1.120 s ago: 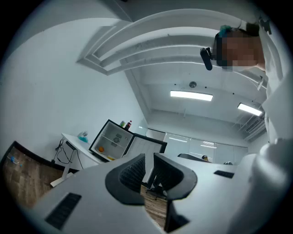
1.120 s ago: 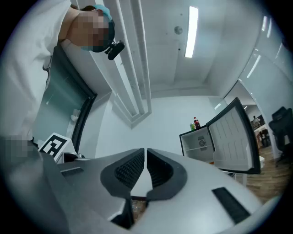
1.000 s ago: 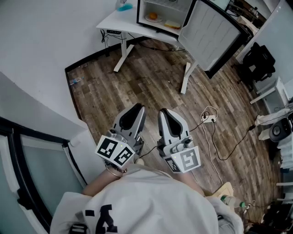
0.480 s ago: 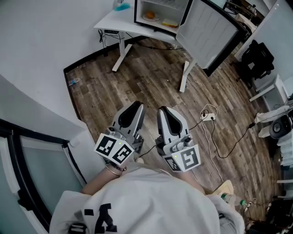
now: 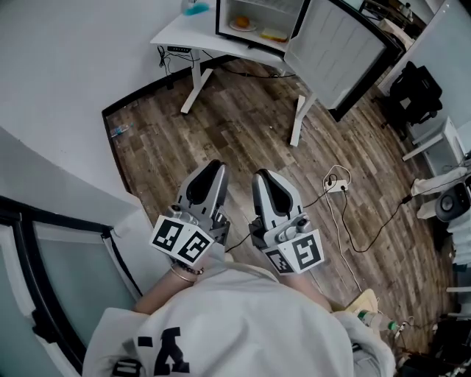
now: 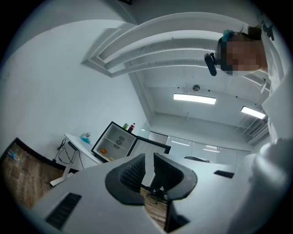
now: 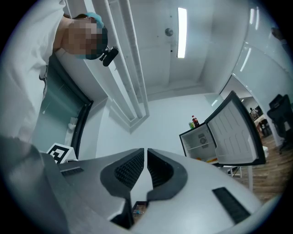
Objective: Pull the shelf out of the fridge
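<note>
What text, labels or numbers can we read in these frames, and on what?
None reads clearly.
On the shirt: black print, cut off at the frame edge, unreadable.
On the marker cubes: square black-and-white patterns, no letters.
On the bottles atop the fridge: labels too small.

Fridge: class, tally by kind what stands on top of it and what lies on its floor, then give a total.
Bottles on top: 2
Plate: 1
Round orange fruit on the plate: 1
Yellow item, too small to identify: 1
Total: 5
</note>
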`<state>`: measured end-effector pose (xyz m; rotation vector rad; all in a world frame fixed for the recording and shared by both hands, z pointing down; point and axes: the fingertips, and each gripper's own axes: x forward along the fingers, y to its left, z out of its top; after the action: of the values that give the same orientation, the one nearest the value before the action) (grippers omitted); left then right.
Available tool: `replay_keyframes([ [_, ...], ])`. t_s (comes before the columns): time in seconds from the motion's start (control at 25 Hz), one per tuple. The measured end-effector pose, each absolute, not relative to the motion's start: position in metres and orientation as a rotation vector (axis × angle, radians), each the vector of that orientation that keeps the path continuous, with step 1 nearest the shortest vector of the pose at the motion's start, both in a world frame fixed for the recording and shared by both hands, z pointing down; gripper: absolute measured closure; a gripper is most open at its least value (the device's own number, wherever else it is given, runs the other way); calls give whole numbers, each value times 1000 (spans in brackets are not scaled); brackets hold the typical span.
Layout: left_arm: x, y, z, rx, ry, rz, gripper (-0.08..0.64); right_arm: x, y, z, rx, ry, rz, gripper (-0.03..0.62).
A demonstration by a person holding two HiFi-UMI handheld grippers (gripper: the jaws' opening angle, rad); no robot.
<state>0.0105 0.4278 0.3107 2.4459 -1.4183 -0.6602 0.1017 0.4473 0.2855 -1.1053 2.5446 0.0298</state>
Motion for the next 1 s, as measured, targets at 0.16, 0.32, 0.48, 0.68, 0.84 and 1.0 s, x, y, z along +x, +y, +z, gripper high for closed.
replay_keyframes([
  [0.16,5,408,312,2429,-1418,-679,497,100,431,287,-1124,2559,38,549],
  [0.32,-4,380,310,2443,-1415,-696,497,91,404,289,-1136,2555,52,549],
  [0.48,-17,343,314,2449,-1408,-699,497,78,367,298,-1145,2561,33,549],
  [0.68,-32,281,316,2444,-1380,-700,497,62,307,299,-1176,2565,32,549],
  [0.84,-49,227,312,2419,-1349,-729,497,48,258,295,-1214,2563,46,549],
  [1.0,-63,175,298,2460,-1329,-725,497,35,209,291,-1254,2548,45,549],
])
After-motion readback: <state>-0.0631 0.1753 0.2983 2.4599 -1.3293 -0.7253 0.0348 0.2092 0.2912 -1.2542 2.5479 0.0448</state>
